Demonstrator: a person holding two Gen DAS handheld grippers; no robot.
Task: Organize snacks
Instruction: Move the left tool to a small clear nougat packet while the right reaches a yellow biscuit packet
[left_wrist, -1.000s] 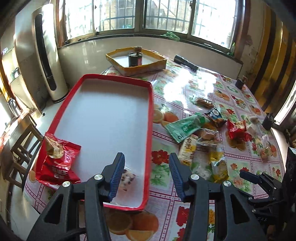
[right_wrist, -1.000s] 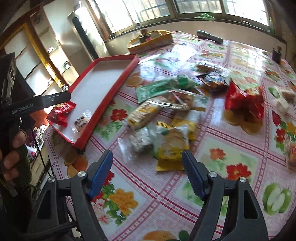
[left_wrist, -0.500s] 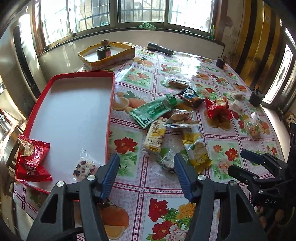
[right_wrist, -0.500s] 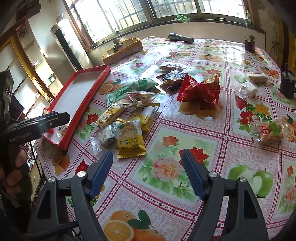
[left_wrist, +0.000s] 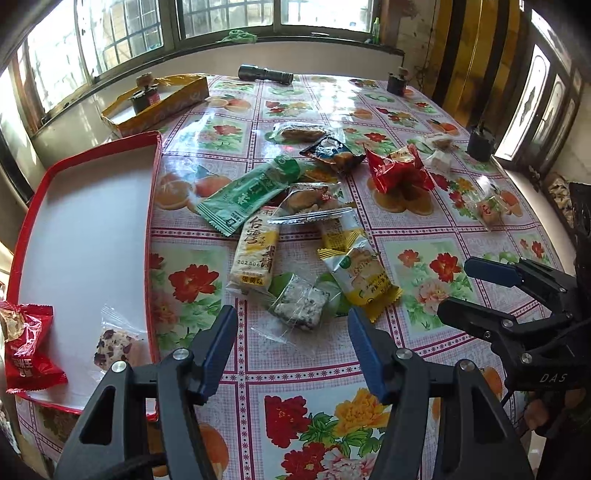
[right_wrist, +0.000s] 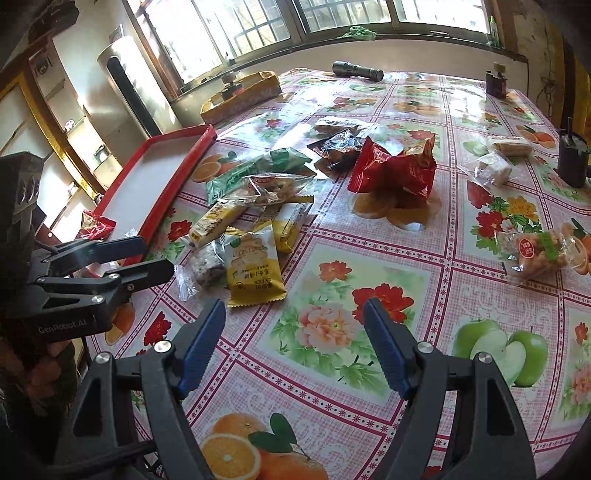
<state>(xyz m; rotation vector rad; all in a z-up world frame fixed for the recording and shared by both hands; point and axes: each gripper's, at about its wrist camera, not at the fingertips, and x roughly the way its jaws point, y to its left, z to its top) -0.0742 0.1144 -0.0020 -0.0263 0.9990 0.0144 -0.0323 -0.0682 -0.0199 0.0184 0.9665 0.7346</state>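
Observation:
A red tray (left_wrist: 149, 229) lies at the table's left and holds a red snack bag (left_wrist: 26, 347) and a clear-wrapped nut bar (left_wrist: 114, 343). Several snacks lie in a heap on the floral tablecloth: a clear-wrapped dark cake (left_wrist: 301, 304), a yellow cracker packet (left_wrist: 360, 275), a pale rice-cracker packet (left_wrist: 256, 253), a green packet (left_wrist: 251, 192) and red bags (left_wrist: 399, 170). My left gripper (left_wrist: 291, 332) is open and empty, just short of the dark cake. My right gripper (right_wrist: 295, 328) is open and empty, over bare cloth right of the yellow packet (right_wrist: 253, 264).
A yellow box (left_wrist: 159, 103) with a small tin, a black flashlight (left_wrist: 266, 74) and two dark cups (left_wrist: 480, 142) stand on the far side. More wrapped snacks (right_wrist: 539, 251) lie at the right. A tall white appliance (right_wrist: 125, 88) stands beyond the left edge.
My left gripper has swung right, from over the tray's near corner to the heap of snacks. My right gripper has drifted right, away from the heap. Both stayed open.

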